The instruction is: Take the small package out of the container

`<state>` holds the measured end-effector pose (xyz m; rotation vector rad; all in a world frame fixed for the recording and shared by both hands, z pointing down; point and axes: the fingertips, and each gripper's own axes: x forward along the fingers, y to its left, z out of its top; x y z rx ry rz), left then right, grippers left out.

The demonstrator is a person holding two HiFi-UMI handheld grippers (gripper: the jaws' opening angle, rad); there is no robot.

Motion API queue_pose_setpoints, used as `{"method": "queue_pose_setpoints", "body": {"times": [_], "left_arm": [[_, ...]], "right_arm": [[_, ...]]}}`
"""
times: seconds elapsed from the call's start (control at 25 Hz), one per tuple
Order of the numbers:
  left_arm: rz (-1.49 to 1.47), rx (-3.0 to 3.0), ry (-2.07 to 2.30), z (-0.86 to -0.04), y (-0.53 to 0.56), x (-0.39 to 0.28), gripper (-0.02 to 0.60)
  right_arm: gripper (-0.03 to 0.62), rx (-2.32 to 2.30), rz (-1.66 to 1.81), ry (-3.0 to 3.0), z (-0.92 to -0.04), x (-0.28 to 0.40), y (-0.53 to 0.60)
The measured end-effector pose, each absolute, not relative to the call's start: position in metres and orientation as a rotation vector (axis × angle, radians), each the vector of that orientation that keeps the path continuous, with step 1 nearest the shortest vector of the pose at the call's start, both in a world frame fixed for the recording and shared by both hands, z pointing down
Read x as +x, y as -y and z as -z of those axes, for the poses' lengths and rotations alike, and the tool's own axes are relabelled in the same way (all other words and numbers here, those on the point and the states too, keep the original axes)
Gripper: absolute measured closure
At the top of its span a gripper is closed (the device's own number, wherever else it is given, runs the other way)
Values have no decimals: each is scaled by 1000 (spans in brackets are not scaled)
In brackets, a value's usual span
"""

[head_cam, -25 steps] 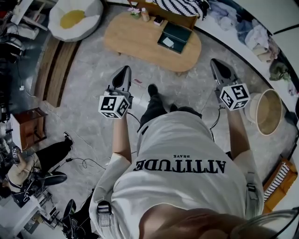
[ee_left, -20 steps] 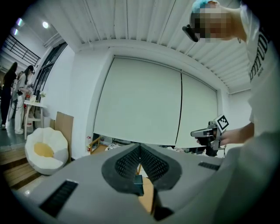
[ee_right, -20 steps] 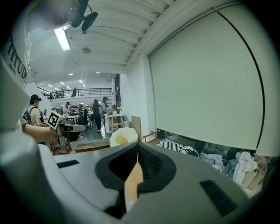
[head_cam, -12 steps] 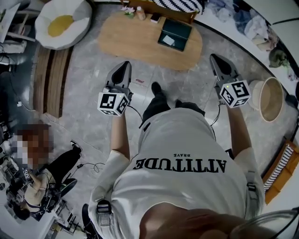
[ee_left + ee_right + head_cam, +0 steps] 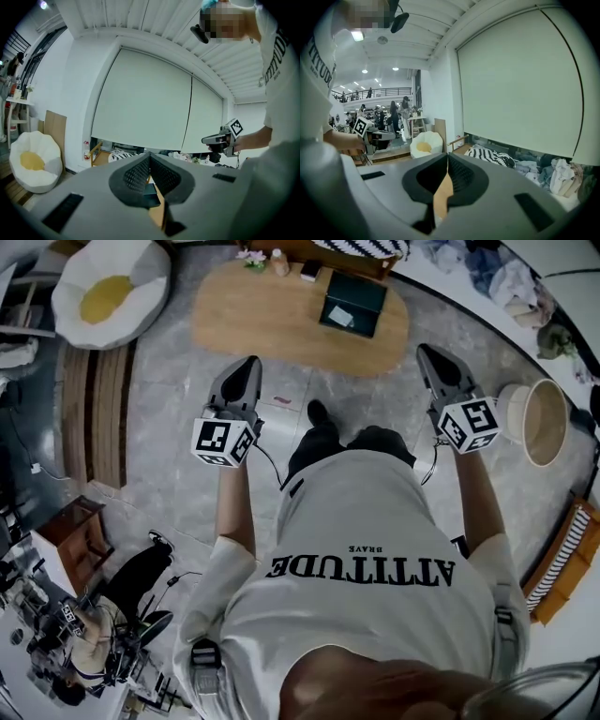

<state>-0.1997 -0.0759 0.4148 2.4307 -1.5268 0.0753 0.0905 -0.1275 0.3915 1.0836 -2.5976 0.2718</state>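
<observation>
A dark green container (image 5: pixel 353 304) lies open on the oval wooden table (image 5: pixel 281 324) ahead of me. A small white package (image 5: pixel 341 317) rests inside it. My left gripper (image 5: pixel 246 371) hovers over the floor short of the table's near edge, jaws shut with nothing between them. My right gripper (image 5: pixel 429 357) is held level with it to the right, also shut and empty. In the left gripper view the closed jaws (image 5: pixel 150 154) frame a glimpse of the dark container (image 5: pixel 151 193). Only the table's wood (image 5: pixel 442 197) shows below the right gripper (image 5: pixel 447 157) in its own view.
A white beanbag with a yellow centre (image 5: pixel 108 292) sits at the far left, and a round basket (image 5: pixel 544 423) to the right. A bottle and flowers (image 5: pixel 262 257) stand at the table's far edge. A seated person (image 5: pixel 94 634) and a small wooden cabinet (image 5: pixel 75 535) are at the lower left.
I have stepped toward the table, and both grippers have moved forward with me, closer to its near edge. Both stay shut and empty.
</observation>
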Motion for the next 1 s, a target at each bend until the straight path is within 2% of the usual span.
{"method": "queue_pose_setpoints", "body": {"times": [0.68, 1.0], "left_arm": [[-75, 2395, 1476, -438, 106, -200, 560], [-84, 2320, 1510, -460, 145, -196, 560]], "right_arm": [[572, 1017, -329, 2557, -417, 67, 157], [572, 897, -386, 2540, -447, 57, 212]]}}
